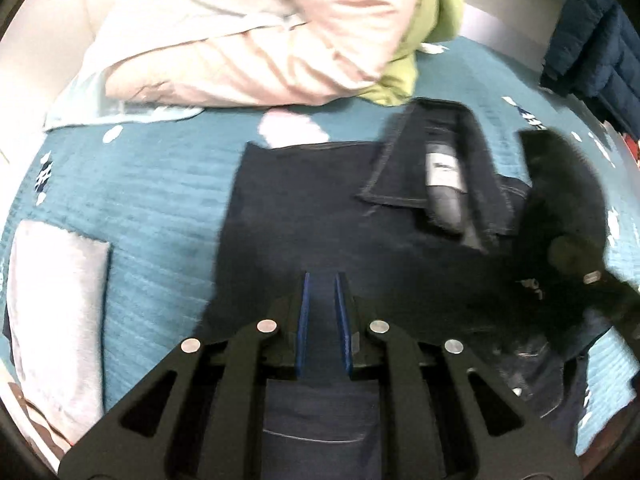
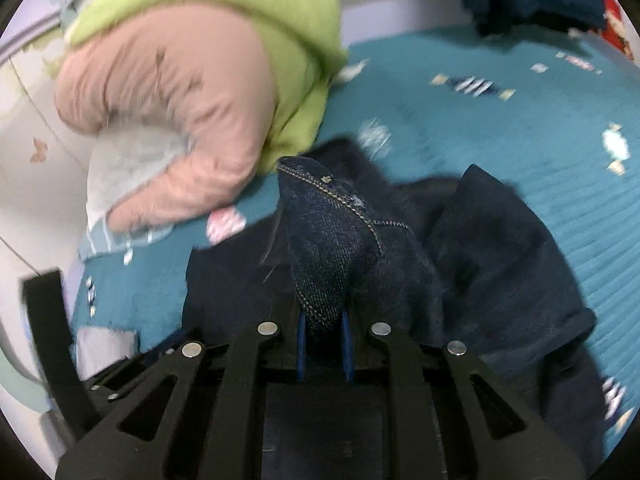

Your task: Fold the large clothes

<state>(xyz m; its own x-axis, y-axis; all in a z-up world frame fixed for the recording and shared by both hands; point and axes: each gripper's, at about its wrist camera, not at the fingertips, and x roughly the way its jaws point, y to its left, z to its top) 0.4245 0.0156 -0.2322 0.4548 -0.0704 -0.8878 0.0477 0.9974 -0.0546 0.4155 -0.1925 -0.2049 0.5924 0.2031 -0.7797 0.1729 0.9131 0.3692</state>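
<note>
A dark blue denim garment (image 1: 304,216) lies partly folded on a teal bedspread (image 1: 160,208), its collar and white label (image 1: 442,172) turned up at the right. My left gripper (image 1: 323,280) hovers over the flat denim with a narrow gap between its blue pads and nothing between them. My right gripper (image 2: 324,316) is shut on a bunched fold of the same denim (image 2: 340,240), lifted above the bed, gold stitching showing. The right gripper also appears as a dark blurred shape in the left wrist view (image 1: 560,232).
A pink and green pile of bedding (image 1: 260,40) (image 2: 192,92) lies at the head of the bed. A white folded cloth (image 1: 52,312) sits at the left. A dark blue puffer jacket (image 1: 592,36) hangs at the far right. The bedspread also shows in the right view (image 2: 500,128).
</note>
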